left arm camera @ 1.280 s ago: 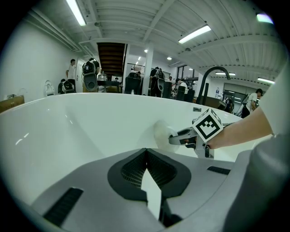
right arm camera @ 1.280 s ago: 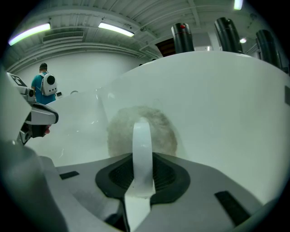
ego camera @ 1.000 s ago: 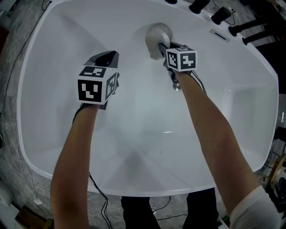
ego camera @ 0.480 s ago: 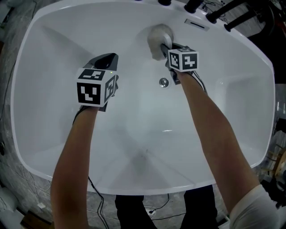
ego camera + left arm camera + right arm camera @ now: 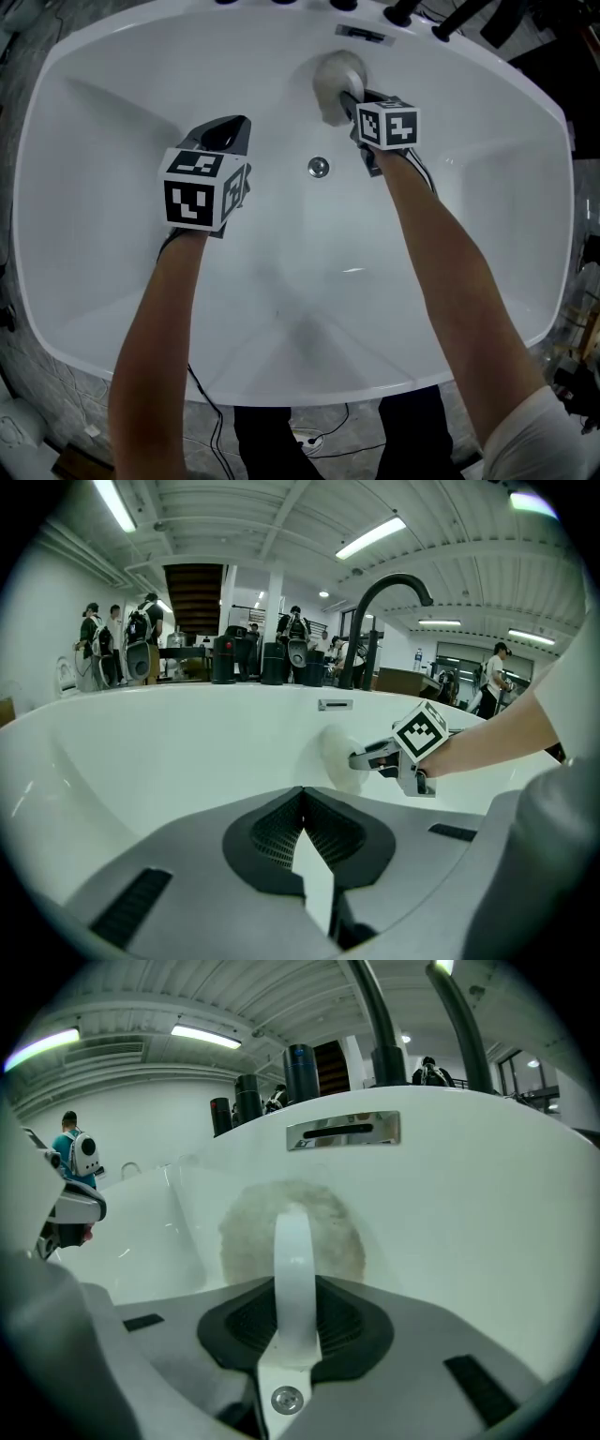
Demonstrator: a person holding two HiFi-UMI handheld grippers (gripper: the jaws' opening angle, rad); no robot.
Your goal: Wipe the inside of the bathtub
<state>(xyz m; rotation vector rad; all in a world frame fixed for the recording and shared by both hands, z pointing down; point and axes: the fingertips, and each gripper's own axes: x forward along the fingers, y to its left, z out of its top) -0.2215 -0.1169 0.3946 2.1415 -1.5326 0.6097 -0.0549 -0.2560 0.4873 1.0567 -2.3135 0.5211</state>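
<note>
The right gripper (image 5: 351, 99) is doing the work. Its 2 jaws are closed on the white handle (image 5: 292, 1251) of a round, greyish pad (image 5: 333, 80), and the pad sits flat against the far end wall of the tub (image 5: 84, 234), just below the overflow slot (image 5: 343, 1132). From that gripper the pad lies straight ahead. The handle's long axis runs along the line of the jaws and points into the wall, so a push goes directly into the pad's face.

The left gripper (image 5: 223, 133) hangs over the tub floor, well apart to the left. Its jaws are together with nothing between them. It looks toward the same end wall but touches nothing.

The drain (image 5: 319, 167) sits on the floor between the 2 grippers, on the person's side of the pad.

My guess is that this is mid-wipe on the end wall. Only 1 hand can move the pad, and since it is already pressed on, the next stroke would be a slide across or down the wall rather than a reach. Most of the tub, both long sides and the floor, has no pad near it.
</note>
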